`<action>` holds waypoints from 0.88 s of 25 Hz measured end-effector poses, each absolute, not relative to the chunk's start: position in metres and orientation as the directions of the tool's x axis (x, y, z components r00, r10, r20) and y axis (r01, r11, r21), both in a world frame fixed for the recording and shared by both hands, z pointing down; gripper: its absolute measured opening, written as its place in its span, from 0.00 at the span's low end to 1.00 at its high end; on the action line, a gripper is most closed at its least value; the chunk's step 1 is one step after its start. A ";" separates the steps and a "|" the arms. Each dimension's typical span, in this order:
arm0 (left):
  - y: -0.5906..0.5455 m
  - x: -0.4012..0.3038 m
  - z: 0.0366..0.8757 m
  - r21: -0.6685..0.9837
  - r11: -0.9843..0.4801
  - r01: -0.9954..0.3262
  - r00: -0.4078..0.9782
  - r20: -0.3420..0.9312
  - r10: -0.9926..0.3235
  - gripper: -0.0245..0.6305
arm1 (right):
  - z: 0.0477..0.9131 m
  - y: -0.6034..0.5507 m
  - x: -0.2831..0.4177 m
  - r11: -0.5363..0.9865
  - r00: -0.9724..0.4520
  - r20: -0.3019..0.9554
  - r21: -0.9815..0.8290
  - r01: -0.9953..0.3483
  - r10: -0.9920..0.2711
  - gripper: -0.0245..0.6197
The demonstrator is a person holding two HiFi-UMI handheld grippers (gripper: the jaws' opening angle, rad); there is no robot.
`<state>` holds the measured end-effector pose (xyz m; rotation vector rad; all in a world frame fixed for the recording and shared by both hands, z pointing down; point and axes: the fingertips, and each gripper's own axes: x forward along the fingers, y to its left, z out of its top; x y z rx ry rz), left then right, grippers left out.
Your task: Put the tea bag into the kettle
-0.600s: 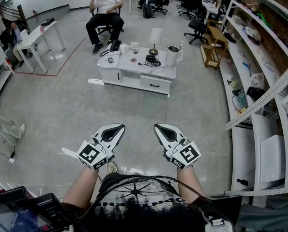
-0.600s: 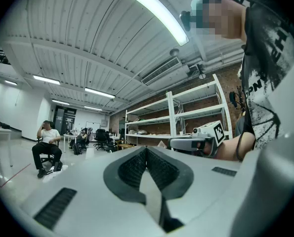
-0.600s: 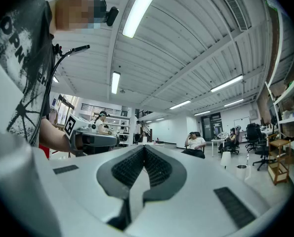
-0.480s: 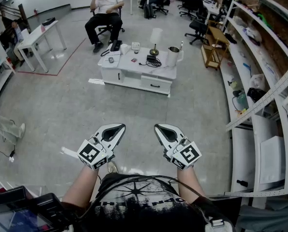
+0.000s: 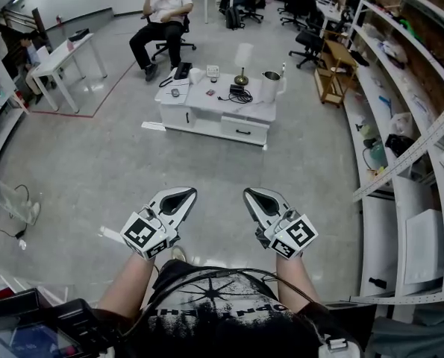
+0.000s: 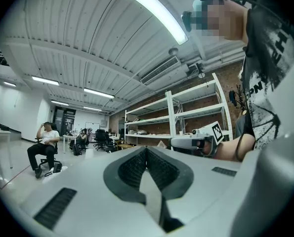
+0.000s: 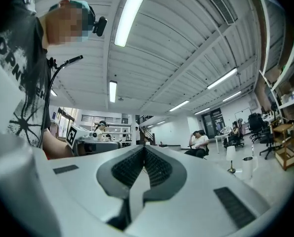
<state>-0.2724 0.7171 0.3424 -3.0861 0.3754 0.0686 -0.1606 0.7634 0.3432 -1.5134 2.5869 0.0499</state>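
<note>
We judge that the task is at its very beginning: nothing of it is done as far as we can see. The low white table [image 5: 207, 118] stands well apart from us, across a wide bare floor, and both grippers hang in front of our body, far on the near side of that table.

The left gripper [image 5: 187, 193] has its jaws pressed together with nothing between them, and its own view shows only the ribbed pads meeting. The right gripper [image 5: 249, 194] is the same, fully closed and empty.

The kettle [image 5: 267, 86], a metal one, stands upright on the right end of the table. Several small things lie on the middle and left part of the table top, among them a small reddish thing [image 5: 210, 92], but they are too small for us to say which one is the tea bag. So all steps are left: to reach the table, to take the tea bag and to put it into the kettle.

For writing, the cube [image 5: 141, 237] on the left gripper carries only a black and white square pattern. The shirt [image 5: 222, 312] has printed letters, but they are cut off and we read no whole word. No label is legible on the kettle.
</note>
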 end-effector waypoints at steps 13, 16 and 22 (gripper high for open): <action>0.705 -0.272 0.358 0.014 -0.968 -0.252 0.966 -0.048 -0.252 0.05 | 0.361 0.742 -0.165 0.514 -0.513 -0.060 0.002 -0.858 -0.856 0.05; 0.691 -0.269 0.362 0.019 -0.968 -0.249 0.967 -0.053 -0.250 0.05 | 0.361 0.729 -0.164 0.512 -0.512 -0.056 0.019 -0.859 -0.857 0.05; 0.657 -0.260 0.367 0.019 -0.971 -0.238 0.969 -0.057 -0.239 0.05 | 0.367 0.695 -0.157 0.502 -0.503 -0.041 0.021 -0.864 -0.863 0.05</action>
